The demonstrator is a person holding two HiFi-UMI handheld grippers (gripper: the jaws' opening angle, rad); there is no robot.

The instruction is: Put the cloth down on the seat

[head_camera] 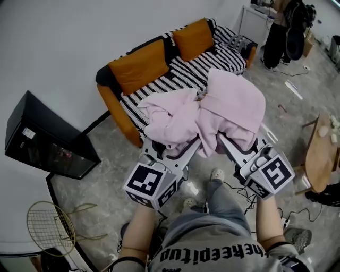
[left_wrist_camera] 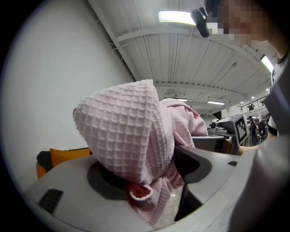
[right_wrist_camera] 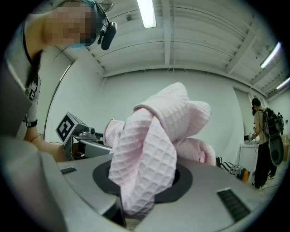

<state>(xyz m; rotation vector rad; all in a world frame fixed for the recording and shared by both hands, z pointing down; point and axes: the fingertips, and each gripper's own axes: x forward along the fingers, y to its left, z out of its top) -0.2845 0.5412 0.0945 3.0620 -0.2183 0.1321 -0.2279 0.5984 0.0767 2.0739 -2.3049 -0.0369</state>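
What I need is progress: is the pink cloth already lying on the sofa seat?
No: the pink cloth is held bunched in the left gripper and right gripper, not on the sofa.

Your light is bright and even, coming from ceiling strip lamps (right_wrist_camera: 146, 13) that glare white in both gripper views. Those views bulge and blacken at the corners, yet the cloth (left_wrist_camera: 131, 136) up close stays sharp.

At 12 o'clock the striped seat (head_camera: 183, 74) is open to a reach from the front, but the bunched cloth (head_camera: 212, 114) sits in front of its near edge. Orange cushions (head_camera: 139, 65) close off the back from 11 to 12. A black cabinet (head_camera: 42, 138) blocks 9 o'clock, and a wooden table (head_camera: 319, 154) crowds 3 o'clock.
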